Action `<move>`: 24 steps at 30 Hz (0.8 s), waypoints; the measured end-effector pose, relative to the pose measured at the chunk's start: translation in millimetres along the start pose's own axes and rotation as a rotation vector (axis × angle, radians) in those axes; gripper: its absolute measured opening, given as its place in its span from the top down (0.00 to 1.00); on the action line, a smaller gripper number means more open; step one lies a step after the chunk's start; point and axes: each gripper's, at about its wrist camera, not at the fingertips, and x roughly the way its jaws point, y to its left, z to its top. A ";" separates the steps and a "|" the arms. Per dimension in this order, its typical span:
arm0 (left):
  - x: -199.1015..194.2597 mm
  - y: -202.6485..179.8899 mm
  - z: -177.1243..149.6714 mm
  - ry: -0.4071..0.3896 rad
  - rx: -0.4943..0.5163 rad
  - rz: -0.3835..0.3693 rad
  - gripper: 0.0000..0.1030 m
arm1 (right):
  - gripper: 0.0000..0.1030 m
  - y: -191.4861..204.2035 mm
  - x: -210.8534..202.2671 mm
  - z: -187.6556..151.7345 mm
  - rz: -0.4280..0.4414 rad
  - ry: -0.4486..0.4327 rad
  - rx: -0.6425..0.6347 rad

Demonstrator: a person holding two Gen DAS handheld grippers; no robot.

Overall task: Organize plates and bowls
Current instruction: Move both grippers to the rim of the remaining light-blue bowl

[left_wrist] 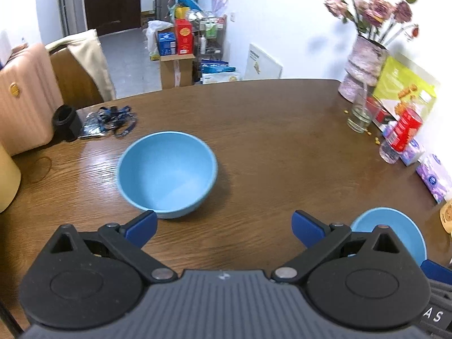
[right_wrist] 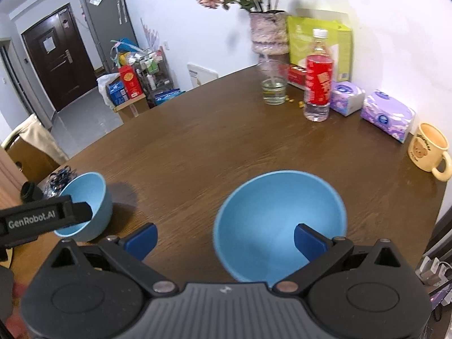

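Blue bowl sits upright on the brown wooden worktop at 11 o'clock of the left tool, released and empty. Second blue bowl lies at 1 o'clock under the right tool, also spread wide, gripping nothing

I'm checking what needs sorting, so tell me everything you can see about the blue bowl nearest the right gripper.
The bowl is plain light blue, matte, plastic-looking, round and deep, with a smooth rim. It stands upright and empty on the table. The open right gripper sits in front of it; one finger overlaps its inside in the picture, though contact is unclear. Nothing else touches it.
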 end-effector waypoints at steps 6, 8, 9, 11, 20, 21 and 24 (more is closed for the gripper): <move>0.7 40.1 5.1 0.002 -0.035 0.019 0.00 | 0.00 36.9 7.7 -4.1 0.012 0.020 -0.038; 1.3 52.1 7.6 0.002 -0.045 0.026 0.00 | 0.00 48.9 10.8 -4.8 0.015 0.026 -0.051; 1.8 58.5 8.6 0.001 -0.051 0.030 0.00 | 0.00 54.8 12.3 -5.4 0.017 0.030 -0.056; 2.7 69.2 9.9 0.002 -0.063 0.037 0.00 | 0.00 66.4 14.9 -6.8 0.022 0.035 -0.067; 11.6 116.8 17.6 0.008 -0.115 0.065 0.00 | 0.00 115.2 30.3 -10.6 0.040 0.062 -0.115; 12.9 120.8 18.6 0.009 -0.120 0.067 0.00 | 0.00 120.3 32.3 -10.5 0.043 0.065 -0.119; 17.5 133.3 22.6 0.012 -0.133 0.071 0.00 | 0.00 134.1 39.2 -9.7 0.049 0.074 -0.129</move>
